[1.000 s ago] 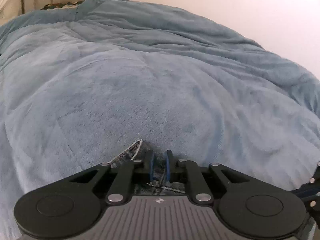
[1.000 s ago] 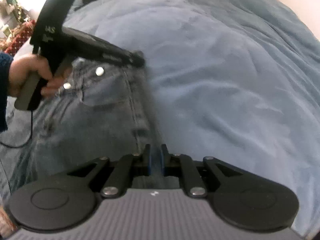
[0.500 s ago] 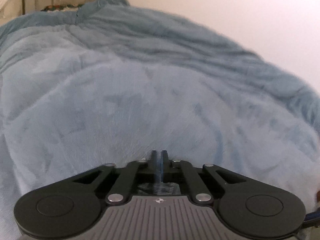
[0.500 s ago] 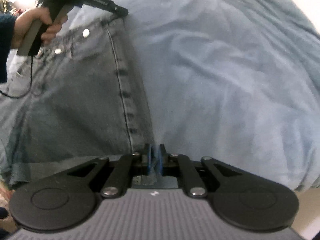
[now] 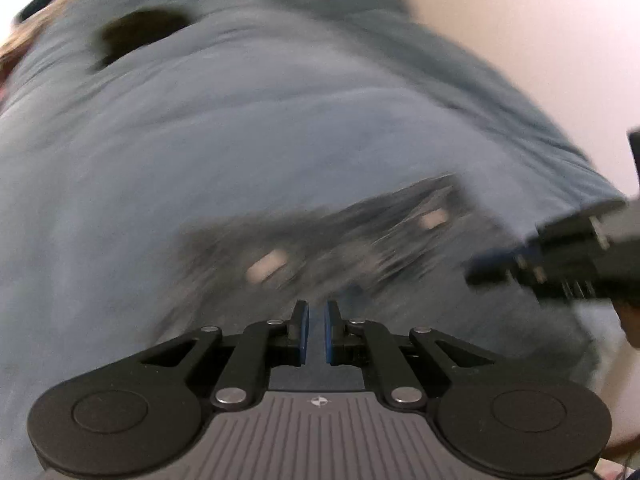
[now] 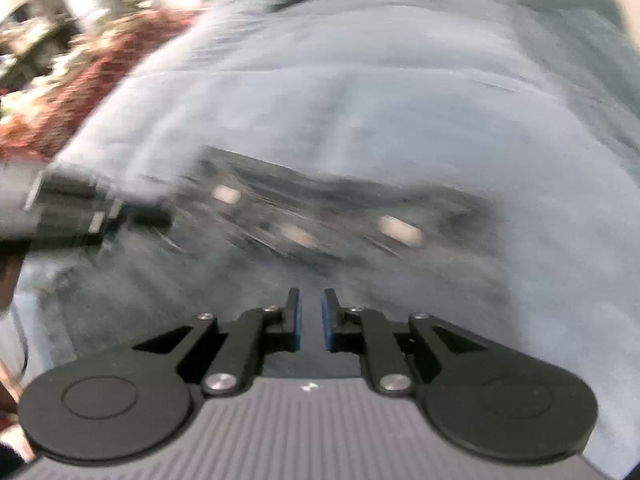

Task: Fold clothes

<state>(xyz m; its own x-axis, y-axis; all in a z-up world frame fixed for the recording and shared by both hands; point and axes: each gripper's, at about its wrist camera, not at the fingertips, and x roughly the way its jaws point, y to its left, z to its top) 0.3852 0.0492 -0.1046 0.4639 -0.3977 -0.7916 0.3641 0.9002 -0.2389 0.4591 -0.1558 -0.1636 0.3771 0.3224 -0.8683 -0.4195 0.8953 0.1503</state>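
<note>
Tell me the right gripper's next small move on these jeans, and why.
Probably steady it, then lower the right gripper toward the jeans waistband ahead: its jaws stand narrowly apart with nothing between them, the jeans lie on the blue blanket, and the view is blurred.

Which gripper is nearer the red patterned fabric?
Left. The left gripper, jaws just narrowed, empty, lies toward the red patterned fabric, at the edge of the jeans; right gripper hangs over the jeans, farther from it.

open blanket (image 5: 240, 140) beyond jeans (image 5: 360, 248); dark object (image 5: 140, 32) far off.
</note>
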